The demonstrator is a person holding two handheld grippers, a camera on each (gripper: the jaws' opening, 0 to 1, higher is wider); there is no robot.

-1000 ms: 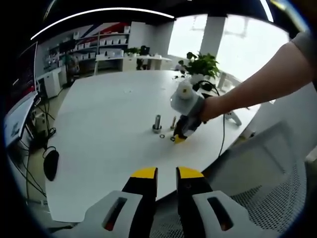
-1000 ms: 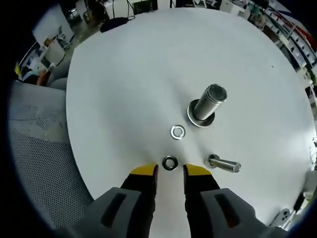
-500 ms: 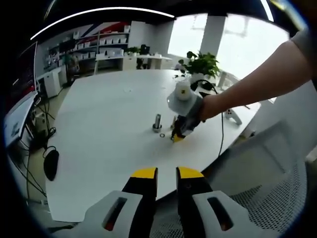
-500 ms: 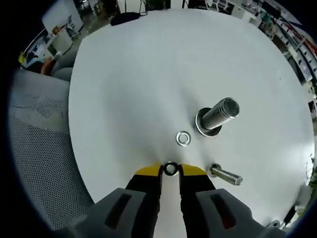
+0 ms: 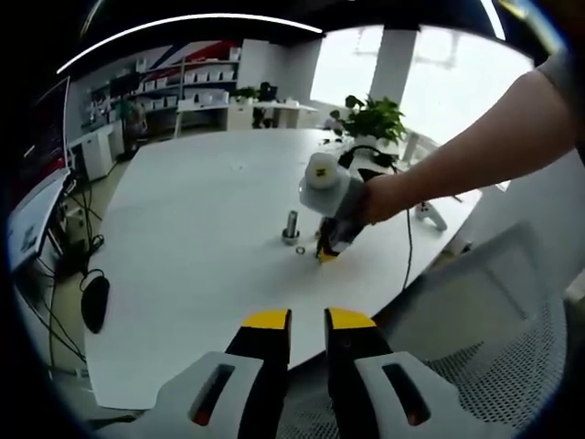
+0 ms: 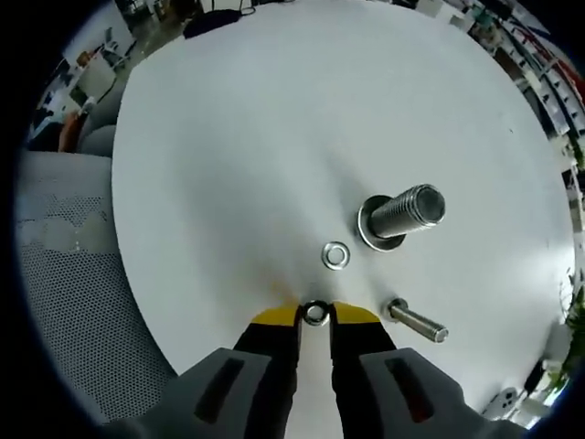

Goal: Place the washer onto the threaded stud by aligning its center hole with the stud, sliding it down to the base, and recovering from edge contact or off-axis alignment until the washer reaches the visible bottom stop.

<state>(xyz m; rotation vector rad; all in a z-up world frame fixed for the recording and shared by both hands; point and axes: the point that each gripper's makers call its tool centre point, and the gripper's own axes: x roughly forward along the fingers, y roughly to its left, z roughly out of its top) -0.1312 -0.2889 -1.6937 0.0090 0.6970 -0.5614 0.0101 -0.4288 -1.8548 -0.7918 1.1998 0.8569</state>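
On the table: a big white round table (image 6: pixel 228 137) is seen, with a thick threaded stud (image 6: pixel 402 215) standing on it.
Stud: a flat ring is seen around its foot, and the stud leans toward the right edge in the right gripper view.
Dark washer: a small dark washer (image 6: pixel 315 313) is pinched between the yellow tips of the right gripper (image 6: pixel 315 315), low down at the table top.
Silver washer: a second washer (image 6: pixel 335 255) is laid flat on the table, between the pinched one and the stud, touching neither.
Small bolt: a thin bolt (image 6: pixel 416 322) is laid on its side just to the right of the right gripper.
Left gripper: the left gripper (image 5: pixel 308 322) is held back near the table's edge, its yellow tips a little apart with nothing between them.
From farther away: in the left gripper view, the right gripper (image 5: pixel 327 249) is seen held by a hand (image 5: pixel 379 197), tips down just beside the stud (image 5: pixel 291 225).
Nearby: a mesh chair (image 6: pixel 69 302) is seen beside the table.
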